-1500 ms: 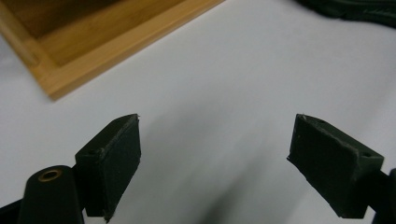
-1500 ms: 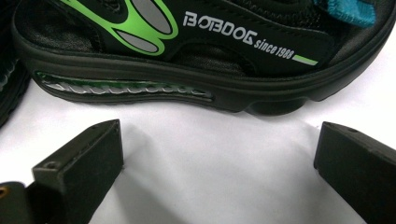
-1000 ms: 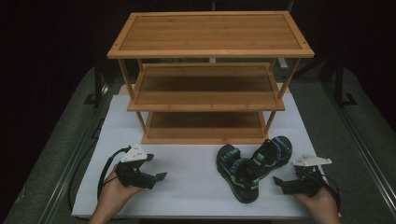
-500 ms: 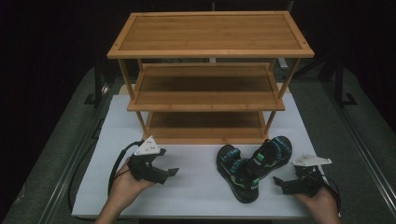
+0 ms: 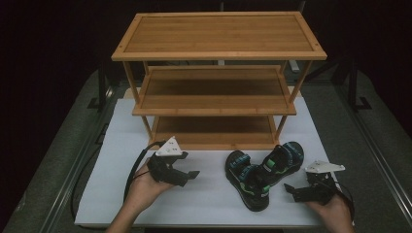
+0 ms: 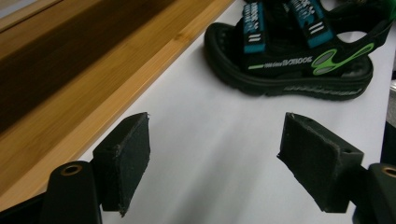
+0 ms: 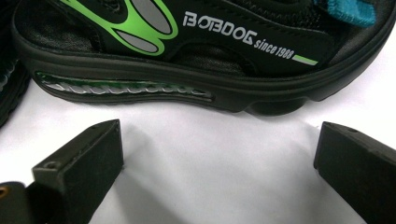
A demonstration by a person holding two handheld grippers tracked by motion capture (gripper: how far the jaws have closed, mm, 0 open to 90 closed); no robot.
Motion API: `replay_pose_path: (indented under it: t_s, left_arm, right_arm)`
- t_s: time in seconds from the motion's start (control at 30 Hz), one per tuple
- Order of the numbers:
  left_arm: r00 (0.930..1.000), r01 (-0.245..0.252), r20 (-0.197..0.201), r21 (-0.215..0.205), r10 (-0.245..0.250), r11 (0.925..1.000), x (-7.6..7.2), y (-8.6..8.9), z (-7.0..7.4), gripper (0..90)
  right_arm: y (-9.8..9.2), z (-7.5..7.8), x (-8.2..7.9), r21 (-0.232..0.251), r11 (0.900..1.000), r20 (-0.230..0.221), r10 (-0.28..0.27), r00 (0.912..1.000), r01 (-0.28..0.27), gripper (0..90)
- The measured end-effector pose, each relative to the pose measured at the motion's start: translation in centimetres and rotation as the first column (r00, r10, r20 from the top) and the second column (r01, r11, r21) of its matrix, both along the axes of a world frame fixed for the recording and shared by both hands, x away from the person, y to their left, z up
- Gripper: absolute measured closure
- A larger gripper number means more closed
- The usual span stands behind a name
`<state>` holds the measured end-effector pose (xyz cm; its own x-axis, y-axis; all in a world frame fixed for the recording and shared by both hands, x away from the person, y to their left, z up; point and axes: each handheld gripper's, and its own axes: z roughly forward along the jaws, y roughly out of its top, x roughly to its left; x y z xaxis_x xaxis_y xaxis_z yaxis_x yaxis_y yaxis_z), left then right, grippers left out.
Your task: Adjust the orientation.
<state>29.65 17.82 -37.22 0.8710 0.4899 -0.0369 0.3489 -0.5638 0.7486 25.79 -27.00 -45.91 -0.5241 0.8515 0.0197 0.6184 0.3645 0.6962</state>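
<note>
We are seeing the left gripper having travelled toward the sandals since the earlier frame, jaws closing somewhat yet empty. From above, both sandals are lying unshelved before the rack; everything remains. Left gripper view: sandal at one o'clock. Right gripper view: jaws apart, sandal at twelve o'clock.

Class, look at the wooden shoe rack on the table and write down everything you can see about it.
The shoe rack looks like light bamboo or wood, with three slatted tiers on slim corner posts. The top tier is the widest and has a raised rim. All the tiers are bare. It stands upright on the white mat, at the far side. Two black sandals lie just in front of it, apart from it.
</note>
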Motion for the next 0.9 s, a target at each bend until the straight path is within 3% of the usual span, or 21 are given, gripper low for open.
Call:
replay_pose_path:
  t_s: [0.37, 0.63, 0.9]
  left_arm:
    - [0.9974, 0.072, -0.004, -0.008, -0.072, 0.9974, 0.6, -4.3, 1.0, 31.0]
    - [0.9931, 0.113, -0.032, -0.009, -0.113, 0.9936, 1.0, -7.2, 1.2, 38.9]
    - [0.9846, 0.163, -0.063, -0.009, -0.163, 0.9866, 1.6, -9.9, 0.9, 42.6]
  right_arm:
    - [0.0, 0.0, 0.0, -0.001, 1.0, 0.0, 0.0, 1.0, 0.0, 0.8]
    - [0.0, 0.0, 0.0, 0.001, 1.0, 0.001, -0.001, 1.0, 0.001, 0.8]
    - [0.0, 0.0, 0.0, 0.001, 1.0, 0.001, -0.001, 1.0, 0.001, 0.8]
